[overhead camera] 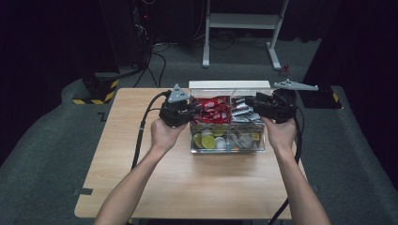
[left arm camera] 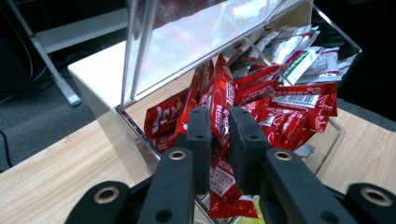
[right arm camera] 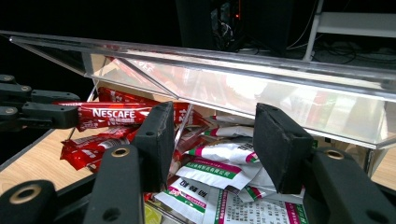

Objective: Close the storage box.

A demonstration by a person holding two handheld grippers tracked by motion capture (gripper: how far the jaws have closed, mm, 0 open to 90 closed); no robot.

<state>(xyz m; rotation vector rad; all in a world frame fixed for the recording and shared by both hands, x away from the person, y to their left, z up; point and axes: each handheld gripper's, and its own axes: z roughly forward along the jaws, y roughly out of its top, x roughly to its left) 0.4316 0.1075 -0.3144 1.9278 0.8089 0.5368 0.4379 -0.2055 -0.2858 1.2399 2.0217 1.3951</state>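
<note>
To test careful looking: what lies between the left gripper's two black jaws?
One red sachet, pinched by the left gripper above the clear box, seen in the left gripper view.

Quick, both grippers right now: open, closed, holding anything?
Left gripper: closed on a red sachet above the clear box.
Right gripper: jaws apart, holding nothing, over the white sachets.
</note>
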